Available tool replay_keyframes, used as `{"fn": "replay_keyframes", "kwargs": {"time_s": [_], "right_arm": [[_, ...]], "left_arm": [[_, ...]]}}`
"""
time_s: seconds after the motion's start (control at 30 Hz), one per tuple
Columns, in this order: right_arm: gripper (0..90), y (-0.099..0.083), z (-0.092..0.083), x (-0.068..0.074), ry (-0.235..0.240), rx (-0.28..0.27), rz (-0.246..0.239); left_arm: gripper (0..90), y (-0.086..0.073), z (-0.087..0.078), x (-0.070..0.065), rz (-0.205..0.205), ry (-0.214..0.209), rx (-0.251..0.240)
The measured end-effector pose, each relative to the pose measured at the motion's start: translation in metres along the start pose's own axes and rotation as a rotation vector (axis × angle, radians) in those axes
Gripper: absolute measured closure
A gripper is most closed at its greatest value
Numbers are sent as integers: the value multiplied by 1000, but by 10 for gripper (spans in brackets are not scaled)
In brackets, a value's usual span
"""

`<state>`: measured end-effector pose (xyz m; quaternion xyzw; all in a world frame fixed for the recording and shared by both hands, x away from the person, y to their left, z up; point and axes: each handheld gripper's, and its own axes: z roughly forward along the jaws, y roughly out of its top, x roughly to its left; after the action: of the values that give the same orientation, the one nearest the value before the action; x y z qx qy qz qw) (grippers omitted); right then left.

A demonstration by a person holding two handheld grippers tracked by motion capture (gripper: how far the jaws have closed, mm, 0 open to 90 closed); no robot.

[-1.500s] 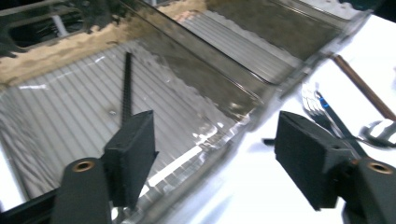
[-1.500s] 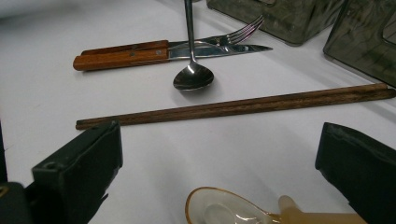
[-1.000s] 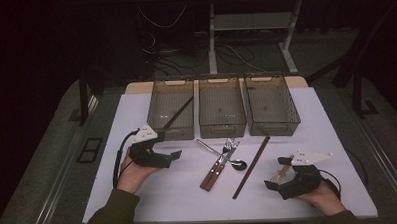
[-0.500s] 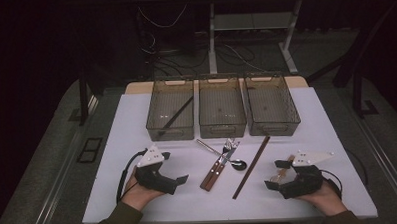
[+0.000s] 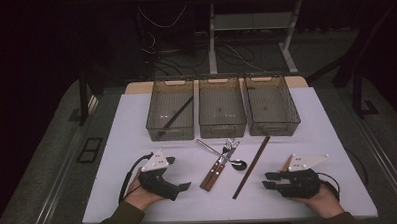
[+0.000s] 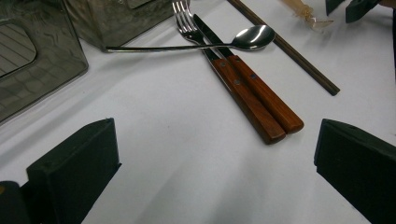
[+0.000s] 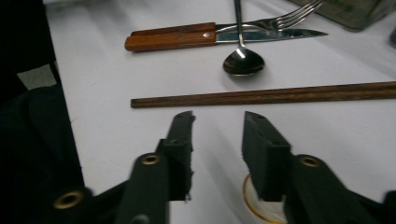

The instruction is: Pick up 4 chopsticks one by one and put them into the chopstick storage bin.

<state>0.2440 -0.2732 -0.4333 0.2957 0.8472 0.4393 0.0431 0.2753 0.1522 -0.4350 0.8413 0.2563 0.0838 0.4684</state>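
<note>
A wooden-handled fork and knife lie side by side mid-table, with a metal spoon crossing their blades. To their right lies a dark chopstick. My left gripper rests on the table left of the cutlery. Its jaws have just been opening and stand wide and empty, facing the handles. Near the front edge, right of the chopstick, is my right gripper. Its jaws have just been closing. A narrow gap remains with nothing in it, short of the chopstick.
Three clear bins stand in a row behind the cutlery: left, middle, right. The left one holds a dark chopstick. The white table top ends close behind both hands.
My left gripper has moved toward the near edge and lower, and its jaws have spread a bit wider. My right gripper has stayed in place while its jaws drew close together.
</note>
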Motion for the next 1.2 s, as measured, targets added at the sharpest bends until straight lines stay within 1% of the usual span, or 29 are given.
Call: {"fn": "replay_keyframes", "kwargs": {"time_s": [0.03, 0.2, 0.27, 0.3, 0.33, 0.37, 0.43, 0.5, 0.57, 0.77, 0.87, 1.13, 1.2], "right_arm": [[721, 1, 2, 1, 4, 10, -6], [837, 3, 10, 8, 34, 45, -47], [891, 4, 12, 10, 40, 53, -55], [898, 4, 13, 11, 44, 58, -53], [898, 4, 14, 11, 48, 56, -62], [899, 5, 15, 12, 50, 61, -58], [899, 6, 17, 11, 59, 68, -65], [899, 7, 20, 13, 59, 71, -65], [899, 9, 23, 16, 65, 74, -75], [899, 14, 35, 21, 85, 88, -99], [899, 16, 41, 24, 95, 95, -121], [899, 22, 58, 30, 119, 121, -143], [899, 22, 60, 31, 119, 128, -148]], "left_arm": [[0, 0, 0, 0, -6, -1, -3], [0, -1, 1, 0, -9, 0, 5], [0, -1, 1, 0, 0, -2, 14], [0, -2, 2, 0, -4, -4, 12], [0, -2, 2, 0, -5, -5, 11], [0, -2, 2, 0, -5, -5, 11], [0, -2, 3, -1, -6, -10, 12], [0, -2, 3, -1, -6, -10, 12], [0, -2, 3, -1, 0, -7, 14], [0, -1, 3, 0, 5, -8, 13], [0, -1, 4, -1, 6, -9, 14], [0, -1, 4, -1, 1, -14, 10], [0, -1, 4, -1, 2, -18, 10]]}}
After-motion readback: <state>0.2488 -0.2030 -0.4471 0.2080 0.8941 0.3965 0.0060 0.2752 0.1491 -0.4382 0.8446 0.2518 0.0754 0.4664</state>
